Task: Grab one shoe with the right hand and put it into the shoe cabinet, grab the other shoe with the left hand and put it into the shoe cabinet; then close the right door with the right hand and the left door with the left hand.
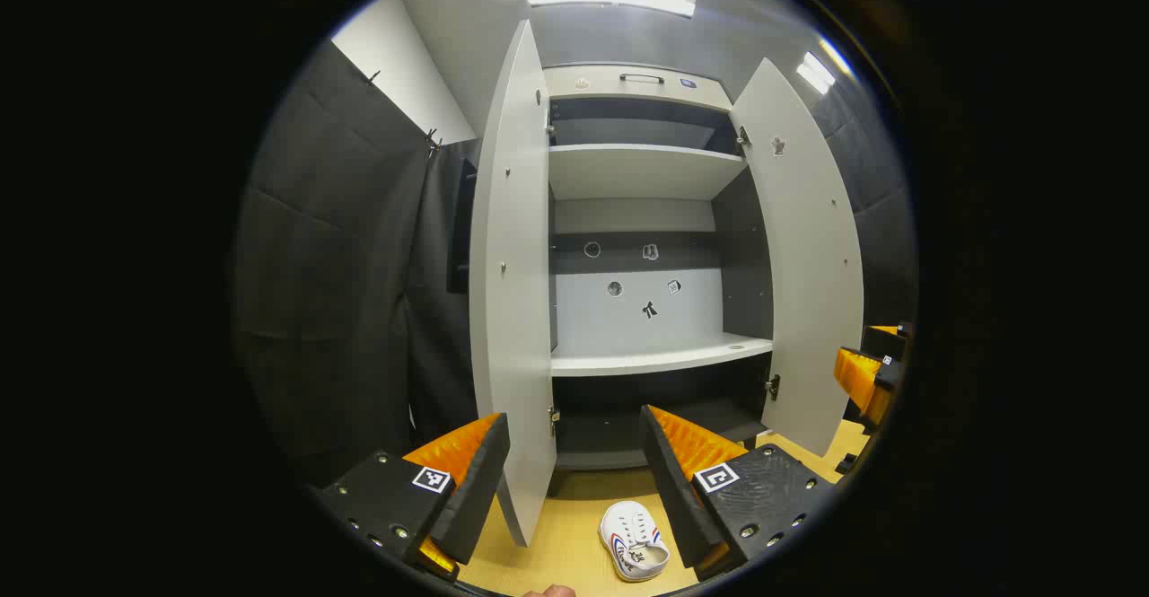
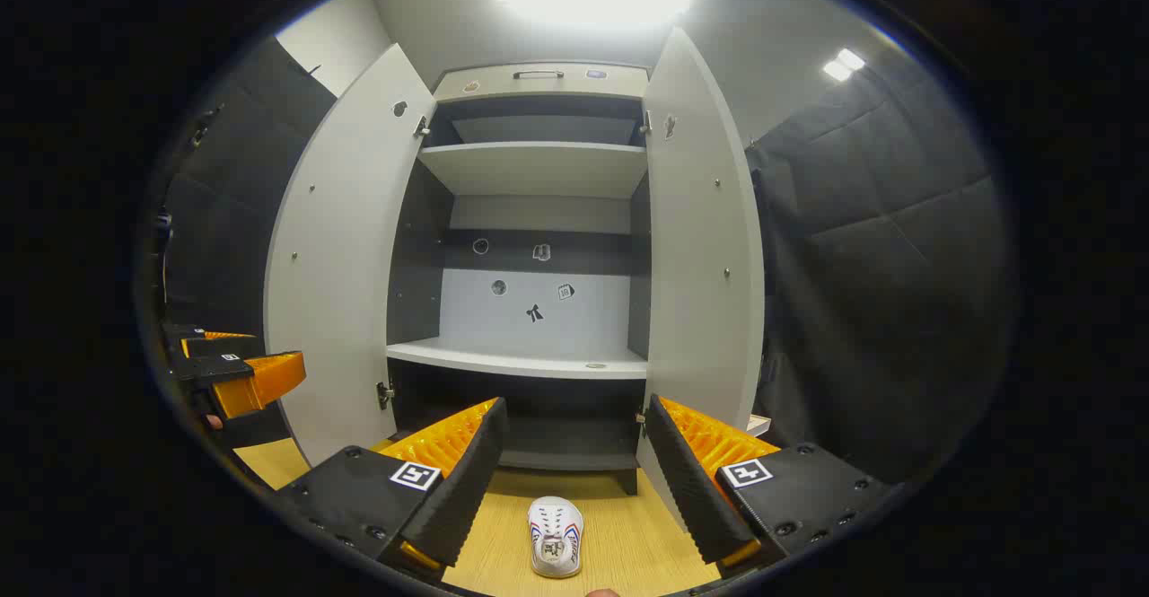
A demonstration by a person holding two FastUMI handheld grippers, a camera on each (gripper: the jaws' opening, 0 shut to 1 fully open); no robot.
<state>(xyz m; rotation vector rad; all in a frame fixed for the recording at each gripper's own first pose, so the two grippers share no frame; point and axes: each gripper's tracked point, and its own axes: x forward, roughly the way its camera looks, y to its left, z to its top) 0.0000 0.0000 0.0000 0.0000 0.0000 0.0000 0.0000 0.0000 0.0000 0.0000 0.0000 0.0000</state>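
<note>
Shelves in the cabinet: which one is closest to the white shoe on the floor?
The dark bottom shelf of the shoe cabinet, just beyond the white shoe. The white middle shelf and white top shelf sit higher.

The cabinet stands open: the left door and right door swing out toward the cameras, leaving a wide channel between them. The bottom bay is bare and dark, low under the middle shelf. A shoe lies on the floor in front of that bay, in the channel. In the left gripper view the left door's edge stands close, between the spread fingers.
</note>
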